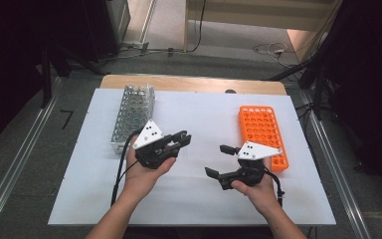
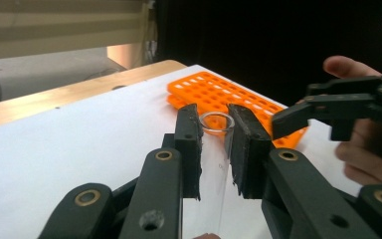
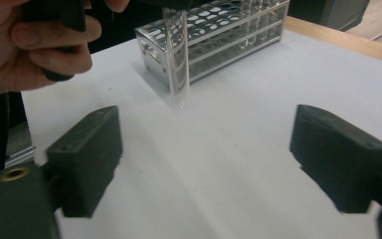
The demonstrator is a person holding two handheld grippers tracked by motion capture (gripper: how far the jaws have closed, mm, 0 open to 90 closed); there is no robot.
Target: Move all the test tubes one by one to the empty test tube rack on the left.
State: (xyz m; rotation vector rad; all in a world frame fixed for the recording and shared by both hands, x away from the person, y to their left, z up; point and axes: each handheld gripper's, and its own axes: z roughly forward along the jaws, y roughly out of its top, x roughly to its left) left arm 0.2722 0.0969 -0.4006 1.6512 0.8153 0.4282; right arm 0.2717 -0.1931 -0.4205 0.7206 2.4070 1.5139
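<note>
Left gripper [image 1: 181, 139] clamped on a clear test tube [image 2: 210, 164]; right gripper [image 1: 218, 160] spread wide and empty.

In the left gripper view the two black jaws close on the upper part of the tube, whose open rim rises just above the pads; in the right gripper view the tube hangs upright with its rounded end just above the white table sheet [image 1: 199, 199], in front of the metal rack [image 1: 132, 117]. The right gripper's jaws stand far apart over bare sheet, touching nothing. An orange rack [image 1: 262, 134] lies at the sheet's right side, a wooden edge [image 1: 194, 83] shows behind, and grey floor with cables [image 1: 271, 49] lies beyond.
</note>
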